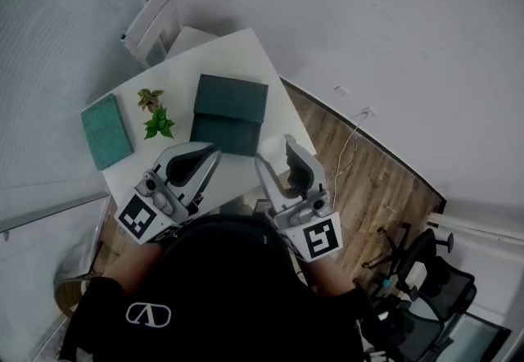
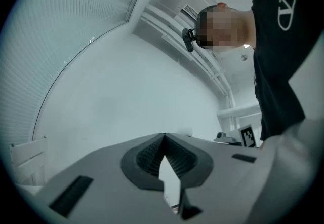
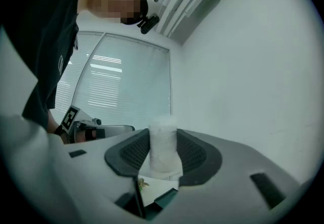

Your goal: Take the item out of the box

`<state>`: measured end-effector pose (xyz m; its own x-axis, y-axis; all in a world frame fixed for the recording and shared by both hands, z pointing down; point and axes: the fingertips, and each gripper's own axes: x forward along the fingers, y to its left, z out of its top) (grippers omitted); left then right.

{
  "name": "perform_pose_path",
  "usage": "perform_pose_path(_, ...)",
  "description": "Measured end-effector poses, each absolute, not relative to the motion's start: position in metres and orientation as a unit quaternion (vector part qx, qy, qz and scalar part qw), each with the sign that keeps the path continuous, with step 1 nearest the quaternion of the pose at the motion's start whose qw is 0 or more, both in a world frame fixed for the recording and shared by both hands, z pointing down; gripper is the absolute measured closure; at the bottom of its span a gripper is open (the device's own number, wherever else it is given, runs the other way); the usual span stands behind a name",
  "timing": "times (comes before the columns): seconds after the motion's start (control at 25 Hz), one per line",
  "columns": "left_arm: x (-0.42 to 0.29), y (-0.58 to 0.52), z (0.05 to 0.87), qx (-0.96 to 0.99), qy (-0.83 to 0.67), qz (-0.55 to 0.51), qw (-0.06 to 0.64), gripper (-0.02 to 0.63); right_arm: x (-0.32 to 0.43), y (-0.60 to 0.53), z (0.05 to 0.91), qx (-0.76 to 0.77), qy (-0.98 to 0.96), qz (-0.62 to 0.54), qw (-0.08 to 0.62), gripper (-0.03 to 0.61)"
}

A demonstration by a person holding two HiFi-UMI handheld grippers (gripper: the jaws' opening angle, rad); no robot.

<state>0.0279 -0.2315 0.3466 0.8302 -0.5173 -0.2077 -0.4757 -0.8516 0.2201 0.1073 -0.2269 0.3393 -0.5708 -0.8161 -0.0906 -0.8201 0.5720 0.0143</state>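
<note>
The right tool (image 1: 275, 157) pinches a frosted white cylinder (image 3: 163, 148) near the white tabletop's (image 1: 236, 53) front right edge, just beside the dark green box (image 1: 230, 113). The left tool (image 1: 206, 159), pressed together and empty, hovers at the box's near left corner. A teal book (image 1: 106, 131) and a small plant (image 1: 155, 117) lie to the left, and bare tabletop shows beyond the box.

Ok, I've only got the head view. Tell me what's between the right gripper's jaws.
Observer: The right gripper is shut on a white frosted cylinder, upright between its jaws.
Operator: Now check the left gripper.
Observer: The left gripper has its jaws together at the tips, nothing between them.
Operator: Say what its camera faces.
Observer: A white wall and the person's black shirt.
</note>
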Motion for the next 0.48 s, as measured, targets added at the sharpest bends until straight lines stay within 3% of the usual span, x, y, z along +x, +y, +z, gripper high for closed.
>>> perform_pose_path(0.48,0.0378,-0.2272,0.3456,0.956,-0.25,-0.132,0.083,0.609,0.1153,-0.221,0.3383,-0.471,0.879,0.022,0.061,0.405)
